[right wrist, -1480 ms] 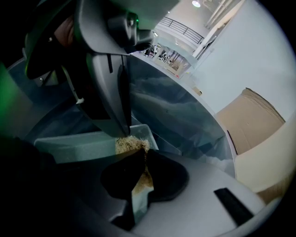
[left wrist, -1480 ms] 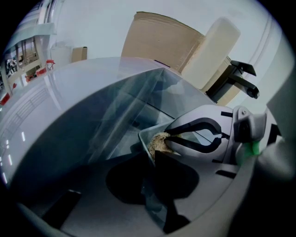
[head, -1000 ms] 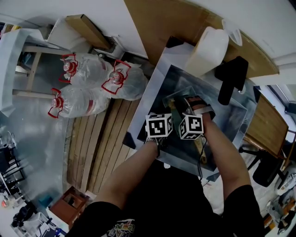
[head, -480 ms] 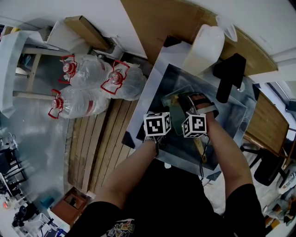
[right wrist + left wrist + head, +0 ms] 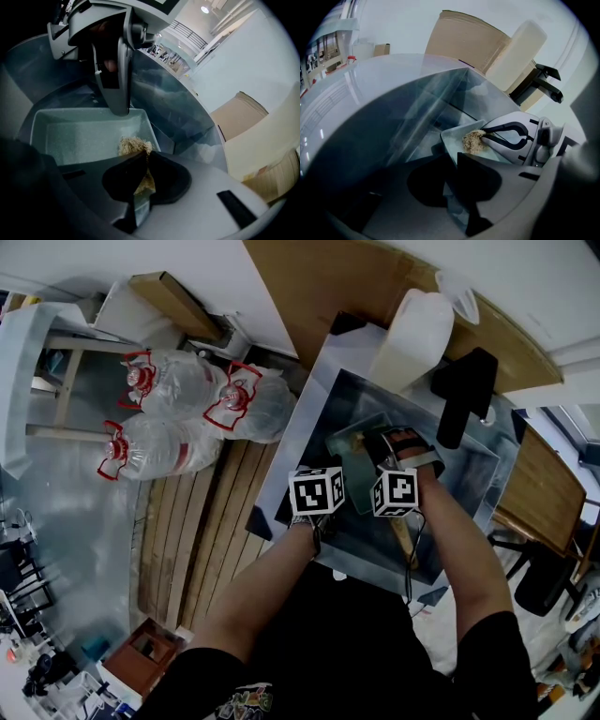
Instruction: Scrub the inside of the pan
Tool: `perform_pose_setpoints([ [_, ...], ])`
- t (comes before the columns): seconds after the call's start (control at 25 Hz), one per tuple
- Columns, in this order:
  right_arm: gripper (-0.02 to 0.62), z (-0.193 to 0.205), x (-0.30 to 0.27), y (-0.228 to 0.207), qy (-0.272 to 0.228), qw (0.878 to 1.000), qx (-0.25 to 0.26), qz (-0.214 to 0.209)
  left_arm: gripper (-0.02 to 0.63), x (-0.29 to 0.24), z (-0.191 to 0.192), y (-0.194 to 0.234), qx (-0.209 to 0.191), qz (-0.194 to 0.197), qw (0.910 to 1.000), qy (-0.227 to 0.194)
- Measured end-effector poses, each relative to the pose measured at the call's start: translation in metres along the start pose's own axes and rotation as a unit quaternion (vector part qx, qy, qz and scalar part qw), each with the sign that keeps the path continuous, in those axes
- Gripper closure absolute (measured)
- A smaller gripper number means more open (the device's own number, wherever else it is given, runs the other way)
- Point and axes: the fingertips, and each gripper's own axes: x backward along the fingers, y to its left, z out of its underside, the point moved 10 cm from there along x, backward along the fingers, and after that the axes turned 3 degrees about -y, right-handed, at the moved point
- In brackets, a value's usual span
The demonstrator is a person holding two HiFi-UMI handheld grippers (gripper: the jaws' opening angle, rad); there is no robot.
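Pan (image 5: 359, 457) lying inside sink (image 5: 319, 381), about mid-basin. Left gripper (image 5: 451, 161) over sink's near side, jaws clenched on pan's wall. Right gripper (image 5: 144, 157) just beside it, jaws grasping beige scrub pad (image 5: 133, 145); pad touching pan's inside by corner. White jug (image 5: 417, 329) at sink's far edge, black tap (image 5: 464, 395) next to jug.

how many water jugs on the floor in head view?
3, all on the floor left of the sink: far jug, jug beside the sink, near jug. No more seem hidden.
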Motion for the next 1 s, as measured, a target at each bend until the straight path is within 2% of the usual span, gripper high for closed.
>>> perform_pose_setpoints([
  [1.0,0.566,0.018,0.047,0.044,-0.002,0.998,0.005,-0.067,0.540,0.000,0.000,0.000,-0.001,-0.003,1.0000,-0.003],
])
